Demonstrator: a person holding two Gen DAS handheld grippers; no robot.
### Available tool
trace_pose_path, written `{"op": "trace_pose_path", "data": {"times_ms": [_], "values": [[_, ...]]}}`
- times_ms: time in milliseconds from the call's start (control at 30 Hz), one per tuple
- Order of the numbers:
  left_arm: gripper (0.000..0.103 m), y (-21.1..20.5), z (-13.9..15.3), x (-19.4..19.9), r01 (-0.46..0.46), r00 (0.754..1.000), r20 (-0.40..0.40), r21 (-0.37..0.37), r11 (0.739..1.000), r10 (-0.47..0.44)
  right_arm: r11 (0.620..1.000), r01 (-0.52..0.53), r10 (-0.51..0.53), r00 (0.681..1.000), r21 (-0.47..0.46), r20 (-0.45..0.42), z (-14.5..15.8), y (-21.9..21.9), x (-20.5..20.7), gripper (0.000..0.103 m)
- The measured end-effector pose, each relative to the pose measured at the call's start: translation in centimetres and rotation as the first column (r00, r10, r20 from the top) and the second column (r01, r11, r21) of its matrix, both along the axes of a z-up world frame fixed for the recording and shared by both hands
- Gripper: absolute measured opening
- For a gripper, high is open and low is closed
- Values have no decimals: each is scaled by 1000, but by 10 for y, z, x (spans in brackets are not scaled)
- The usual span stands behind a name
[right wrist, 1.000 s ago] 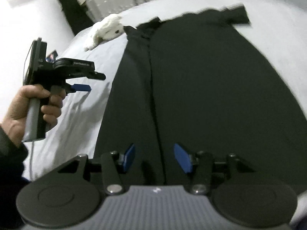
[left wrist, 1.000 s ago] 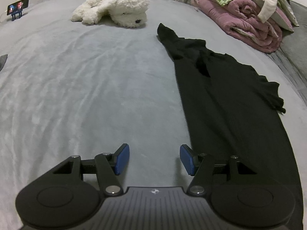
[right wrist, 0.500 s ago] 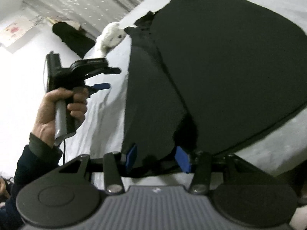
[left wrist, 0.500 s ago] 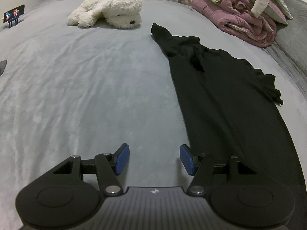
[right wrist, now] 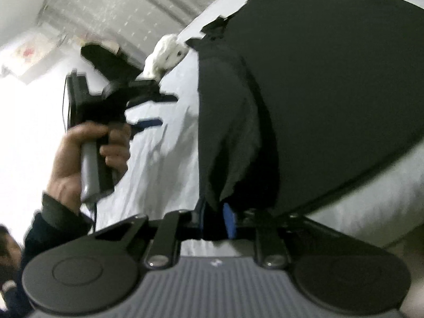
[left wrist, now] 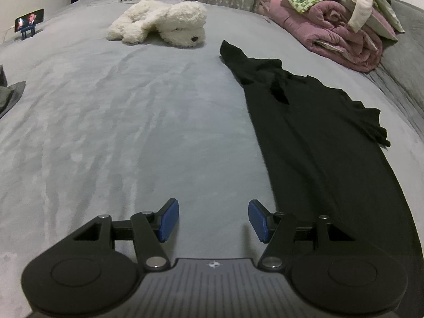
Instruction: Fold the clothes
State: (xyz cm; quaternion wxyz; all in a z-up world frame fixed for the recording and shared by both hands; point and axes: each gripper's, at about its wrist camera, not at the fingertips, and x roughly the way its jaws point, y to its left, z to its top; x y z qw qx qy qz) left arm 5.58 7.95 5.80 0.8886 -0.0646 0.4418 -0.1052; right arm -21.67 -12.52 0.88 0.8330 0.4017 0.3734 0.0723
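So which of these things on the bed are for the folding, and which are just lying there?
For the folding:
- black garment
- right gripper, shut on its edge
- left gripper, open over the bed

Just lying there:
- white plush dog
- pink quilt with clothes piled on top
- phone on a stand

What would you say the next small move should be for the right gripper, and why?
Probably lift and carry the pinched hem up toward the collar. The right gripper is shut on the near edge of the black shirt, already raised off the bed, while the left gripper is open over bare bedding.
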Motion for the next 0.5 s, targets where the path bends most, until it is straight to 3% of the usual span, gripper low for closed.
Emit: {"op": "trace_pose_path", "data": {"times_ms": [33, 67, 233, 367, 500], "values": [[57, 1, 0, -1, -1, 1000, 2, 0, 1000, 1, 1000, 13, -13, 1000, -8, 5, 1, -2, -1, 26], [57, 3, 1, -2, -2, 1000, 3, -1, 1000, 2, 999, 25, -24, 1000, -23, 10, 3, -3, -2, 39], [57, 9, 3, -8, -5, 1000, 12, -2, 1000, 5, 1000, 3, -3, 1000, -30, 2, -5, 8, 10, 40], [57, 8, 3, -12, 6, 1000, 22, 9, 1000, -6, 1000, 26, -26, 999, -12, -19, -11, 11, 22, 10], [57, 11, 4, -15, 3, 1000, 26, 16, 1000, -3, 999, 42, -42, 999, 7, -5, -10, 8, 18, 8]]}}
